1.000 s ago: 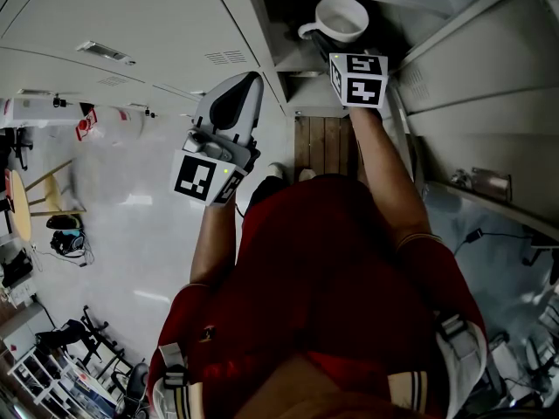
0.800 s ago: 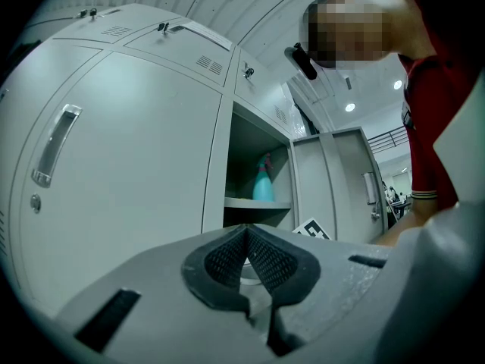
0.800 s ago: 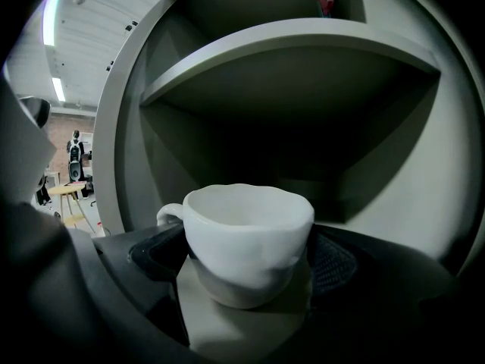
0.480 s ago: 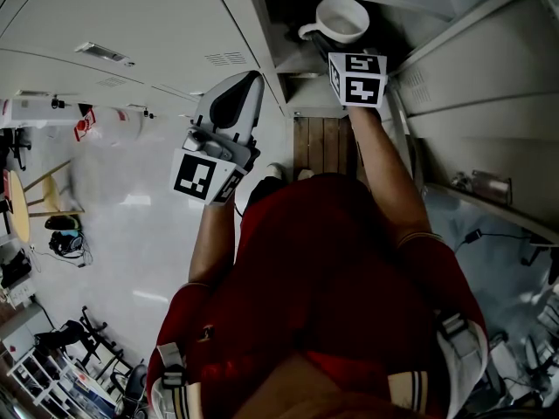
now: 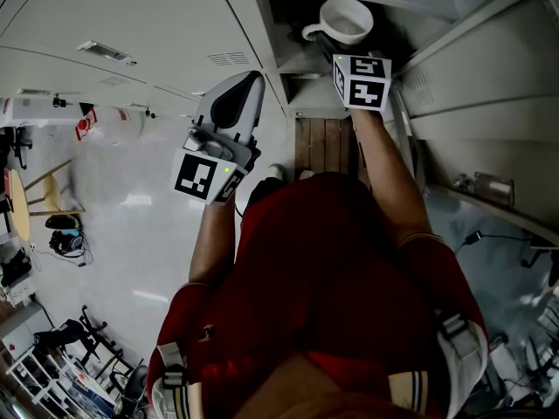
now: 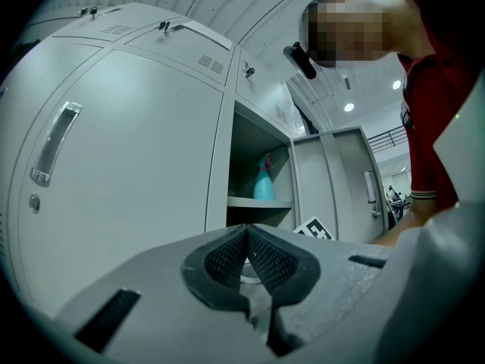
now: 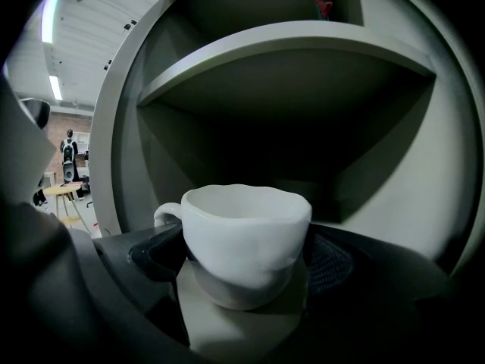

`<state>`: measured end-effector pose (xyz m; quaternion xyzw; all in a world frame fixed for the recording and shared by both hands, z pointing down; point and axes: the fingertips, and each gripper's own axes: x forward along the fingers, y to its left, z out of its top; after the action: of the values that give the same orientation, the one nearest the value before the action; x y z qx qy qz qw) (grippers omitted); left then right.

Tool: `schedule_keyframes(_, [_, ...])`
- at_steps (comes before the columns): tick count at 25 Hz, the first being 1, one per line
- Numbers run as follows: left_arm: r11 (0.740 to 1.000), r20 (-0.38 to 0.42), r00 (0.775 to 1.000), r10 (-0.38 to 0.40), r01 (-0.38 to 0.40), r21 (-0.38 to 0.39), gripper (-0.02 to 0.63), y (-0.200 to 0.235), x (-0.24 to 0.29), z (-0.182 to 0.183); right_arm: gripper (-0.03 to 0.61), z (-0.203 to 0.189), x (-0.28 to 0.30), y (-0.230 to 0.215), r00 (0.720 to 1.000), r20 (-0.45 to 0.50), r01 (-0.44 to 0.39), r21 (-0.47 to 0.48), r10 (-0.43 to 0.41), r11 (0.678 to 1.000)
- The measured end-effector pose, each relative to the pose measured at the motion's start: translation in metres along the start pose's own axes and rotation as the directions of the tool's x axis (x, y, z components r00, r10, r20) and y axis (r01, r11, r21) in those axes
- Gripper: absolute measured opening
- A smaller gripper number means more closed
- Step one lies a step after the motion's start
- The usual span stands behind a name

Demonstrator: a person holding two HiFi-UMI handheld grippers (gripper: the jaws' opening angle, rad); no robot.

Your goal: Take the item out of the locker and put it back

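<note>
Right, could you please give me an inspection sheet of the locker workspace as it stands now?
Surface: grey locker shelf, in the open compartment.
Job's things: white cup, upright, inside that compartment; whether it rests on the shelf cannot be told.
Clutter: teal spray bottle on the shelf above.
Grippers: right gripper closed on the white cup's sides; left gripper shut, empty, outside the locker.
Cables: dark lead on the floor at right.
Surroundings: closed grey locker doors; wooden slats underfoot.

The grey locker shelf (image 7: 242,331) bears one upright white cup (image 7: 246,237).
</note>
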<state>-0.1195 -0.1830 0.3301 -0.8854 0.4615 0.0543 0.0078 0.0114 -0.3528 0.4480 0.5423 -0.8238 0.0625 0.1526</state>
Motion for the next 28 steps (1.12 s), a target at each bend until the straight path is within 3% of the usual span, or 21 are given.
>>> schedule_keyframes(28, [0.999,0.005,1.0,0.022,-0.022,0.023,0.005,-0.015,-0.009,0.004,0.449,0.011,-0.033,0.014,0.991,0.125,-0.046,0.03,0.042,0.999])
